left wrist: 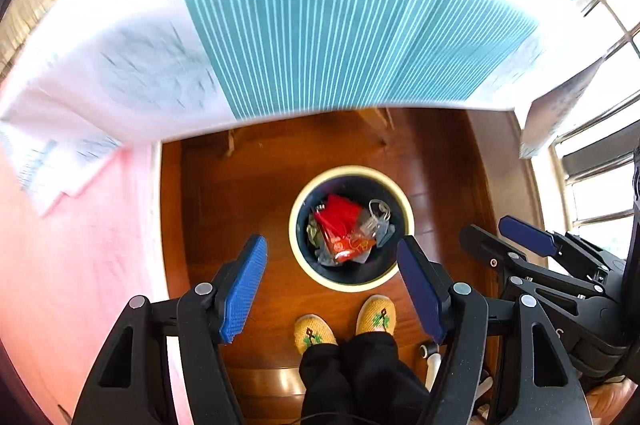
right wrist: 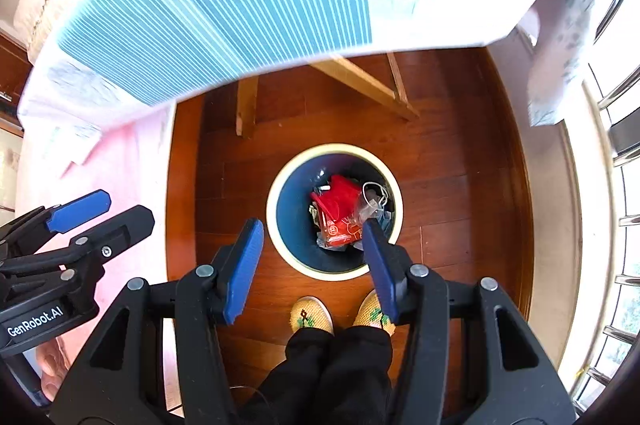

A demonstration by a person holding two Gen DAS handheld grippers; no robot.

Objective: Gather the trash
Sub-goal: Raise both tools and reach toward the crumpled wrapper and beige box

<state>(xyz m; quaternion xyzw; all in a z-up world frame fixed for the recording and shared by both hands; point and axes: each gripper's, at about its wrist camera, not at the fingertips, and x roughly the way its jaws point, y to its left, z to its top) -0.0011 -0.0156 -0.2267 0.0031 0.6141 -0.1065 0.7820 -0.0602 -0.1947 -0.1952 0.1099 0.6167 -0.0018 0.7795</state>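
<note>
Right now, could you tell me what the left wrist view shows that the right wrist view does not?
Only the left wrist view shows the right gripper from the side. Only the right wrist view shows the left gripper from the side, with its GenRobot.AI label. Both show the trash bin with its red wrapper, the yellow slippers and the striped tablecloth; both grippers are open and empty.
</note>
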